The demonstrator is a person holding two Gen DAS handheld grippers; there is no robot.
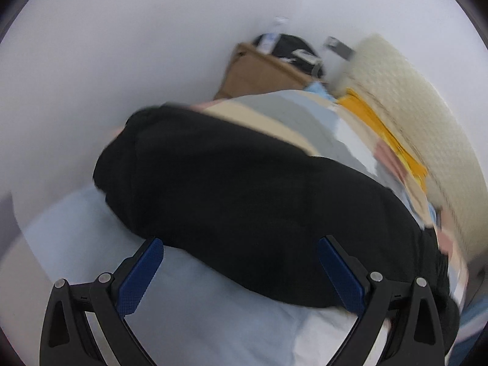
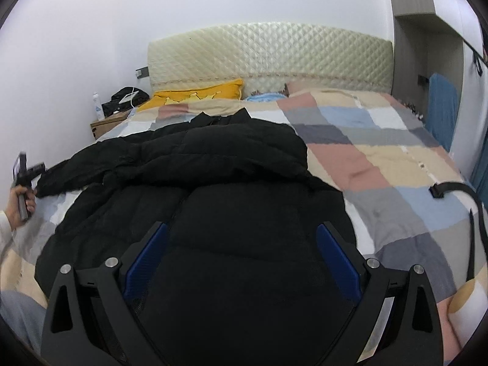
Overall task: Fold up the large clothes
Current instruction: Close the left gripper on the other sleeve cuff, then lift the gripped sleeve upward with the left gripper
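Jacket: a black puffer jacket (image 2: 213,164) lies spread on the bed, collar toward the headboard, one sleeve stretched out to the left edge of the bed. In the left wrist view it (image 1: 244,201) shows as a dark, blurred mass over the quilt.
Bed: a checked quilt (image 2: 381,158) of pink, blue, grey and beige squares covers it; the quilted cream headboard (image 2: 268,52) stands behind.
Right gripper (image 2: 241,253): jaws spread wide, hovering over the lower part of the jacket; the blue pads (image 2: 338,256) flank the fabric without pinching it.
Left gripper (image 1: 241,274): jaws also wide apart, blue pads (image 1: 140,277) clear of the cloth, nothing between them; it hangs over the jacket's edge and the pale quilt. The view is motion-blurred.
Left hand (image 2: 21,201): seen at the far left of the right wrist view, gripping the gripper's handle near the end of the sleeve.
Pillow: a yellow pillow (image 2: 198,93) lies against the headboard, on the left.
Nightstand: a brown nightstand (image 2: 106,123) sits left of the bed, with a black bag (image 2: 125,99) and a white bottle (image 2: 98,106) on it.
Strap: a black strap (image 2: 457,189) lies on the quilt at the right.
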